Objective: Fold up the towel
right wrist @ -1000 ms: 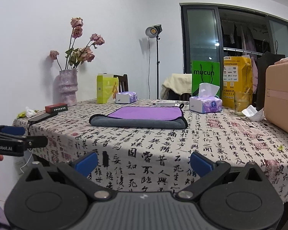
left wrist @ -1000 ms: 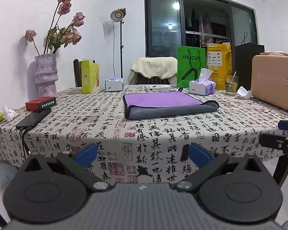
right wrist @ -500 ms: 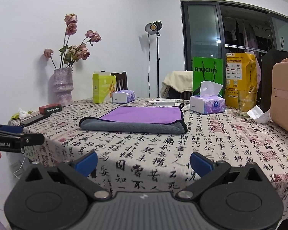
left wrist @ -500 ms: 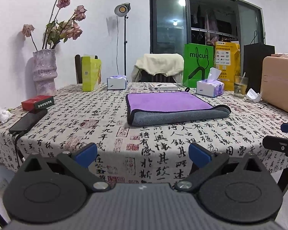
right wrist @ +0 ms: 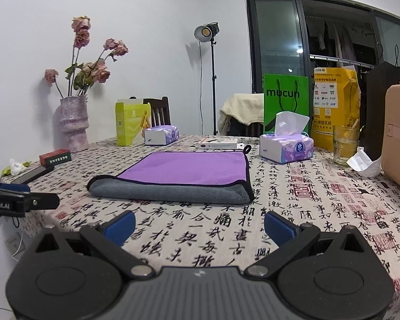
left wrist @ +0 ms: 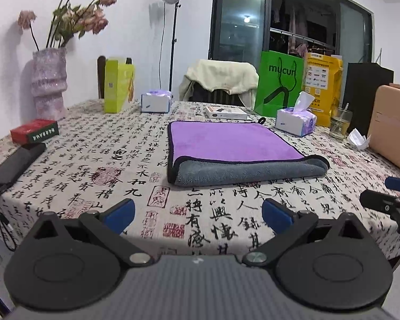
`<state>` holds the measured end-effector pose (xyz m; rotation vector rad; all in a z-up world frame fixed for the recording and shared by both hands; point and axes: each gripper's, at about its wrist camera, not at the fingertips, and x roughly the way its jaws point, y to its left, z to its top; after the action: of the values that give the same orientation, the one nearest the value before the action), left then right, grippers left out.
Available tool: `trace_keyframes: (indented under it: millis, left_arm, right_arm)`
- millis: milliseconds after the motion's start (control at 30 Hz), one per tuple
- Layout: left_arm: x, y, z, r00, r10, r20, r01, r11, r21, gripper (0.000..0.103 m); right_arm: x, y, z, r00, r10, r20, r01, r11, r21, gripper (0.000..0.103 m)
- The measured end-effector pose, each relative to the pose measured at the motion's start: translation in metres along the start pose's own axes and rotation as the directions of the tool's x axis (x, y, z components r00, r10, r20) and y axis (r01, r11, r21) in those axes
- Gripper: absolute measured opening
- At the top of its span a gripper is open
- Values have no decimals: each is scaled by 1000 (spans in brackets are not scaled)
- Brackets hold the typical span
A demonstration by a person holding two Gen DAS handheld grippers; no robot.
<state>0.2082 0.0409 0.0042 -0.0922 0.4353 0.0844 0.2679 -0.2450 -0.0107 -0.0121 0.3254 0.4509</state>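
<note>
A purple towel with a grey underside lies folded on the patterned tablecloth, its grey rolled edge facing me. It also shows in the right wrist view. My left gripper is open and empty, over the table's near edge, short of the towel. My right gripper is open and empty, also short of the towel's grey edge. Each gripper's tip shows at the side of the other's view.
A vase of dried roses, a red box and a black phone stand at the left. Tissue packs, a green bag, a glass and a tan case stand at the back and right.
Both grippers have moved forward and up over the table's near edge, so the towel looks larger and closer. Both stay open.
</note>
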Motion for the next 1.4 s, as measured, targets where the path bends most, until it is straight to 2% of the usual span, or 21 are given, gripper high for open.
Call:
trace_keyframes:
  millis: [167, 467, 567, 733, 867, 933, 1000, 1167, 1200, 1300, 1400]
  left_arm:
    - [17, 1, 10, 1000, -2, -18, 2, 1000, 4, 103]
    - [59, 5, 30, 996, -53, -75, 53, 999, -6, 103]
    - [73, 7, 36, 994, -61, -93, 60, 998, -12, 103]
    - [93, 10, 44, 995, -49, -85, 47, 999, -28, 101]
    - [109, 13, 51, 994, -50, -98, 47, 998, -35, 79]
    - [117, 16, 54, 991, -67, -117, 61, 997, -52, 73]
    - [125, 19, 55, 987, -73, -144, 64, 996, -70, 62]
    - [138, 22, 54, 978, -70, -194, 59, 996, -64, 36]
    - [138, 22, 53, 978, -70, -196, 60, 997, -57, 32]
    - [138, 23, 53, 977, -73, -202, 65, 997, -46, 30]
    - [139, 24, 53, 976, -71, -206, 61, 997, -55, 31]
  right_arm:
    - [18, -11, 8, 1000, -4, -20, 4, 1000, 15, 103]
    - [61, -29, 24, 996, -18, -90, 18, 1000, 2, 103]
    - [75, -38, 30, 994, -4, -108, 6, 1000, 16, 100]
    - [96, -50, 37, 990, 25, -137, -24, 1000, 10, 87]
    - [115, -58, 44, 986, 61, -156, -61, 998, 5, 78]
    - [124, -62, 48, 984, 78, -161, -78, 997, 5, 71]
    - [134, -65, 51, 982, 90, -167, -90, 996, 6, 66]
    - [159, -76, 54, 973, 120, -197, -119, 993, 19, 59]
    - [164, -78, 54, 969, 124, -213, -121, 992, 27, 56]
    - [174, -82, 53, 951, 168, -260, -158, 986, 61, 36]
    - [175, -78, 53, 946, 165, -277, -163, 986, 30, 27]
